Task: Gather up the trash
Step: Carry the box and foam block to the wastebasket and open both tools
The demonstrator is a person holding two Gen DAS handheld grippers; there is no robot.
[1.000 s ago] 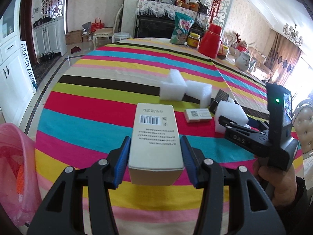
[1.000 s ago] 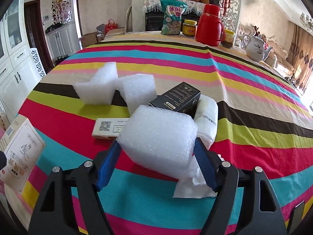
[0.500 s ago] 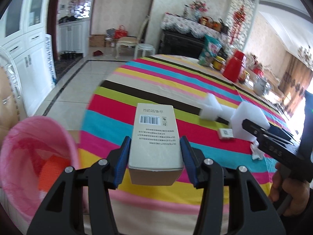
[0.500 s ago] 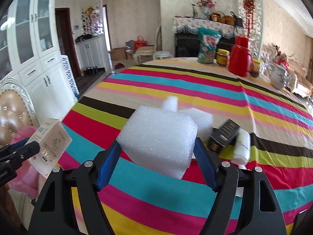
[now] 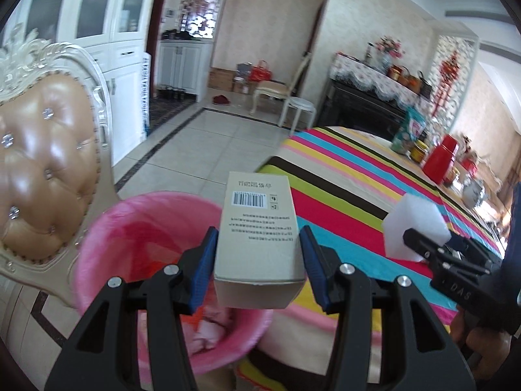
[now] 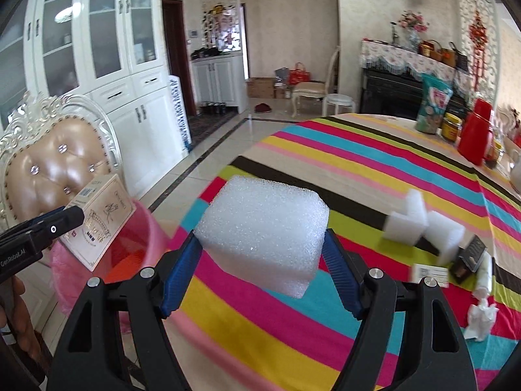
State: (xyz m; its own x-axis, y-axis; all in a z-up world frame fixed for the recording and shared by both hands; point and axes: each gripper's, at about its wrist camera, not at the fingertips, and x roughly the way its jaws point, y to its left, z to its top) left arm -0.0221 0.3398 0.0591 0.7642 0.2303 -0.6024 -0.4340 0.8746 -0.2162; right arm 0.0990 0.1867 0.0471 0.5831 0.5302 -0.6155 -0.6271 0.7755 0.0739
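Observation:
My left gripper is shut on a beige cardboard box with a barcode, held in the air at the right rim of the pink-lined trash bin. My right gripper is shut on a white foam block, held above the striped table's edge. The foam block also shows at the right of the left wrist view. The box and the bin show at the left of the right wrist view.
A tufted tan chair stands left of the bin. On the striped table lie more foam pieces, a black box, a small white box, crumpled tissue, a red thermos, a snack bag.
Both grippers have swung left, away from the table's middle. The box is now over the bin's rim, and the foam block has come to the table's edge.

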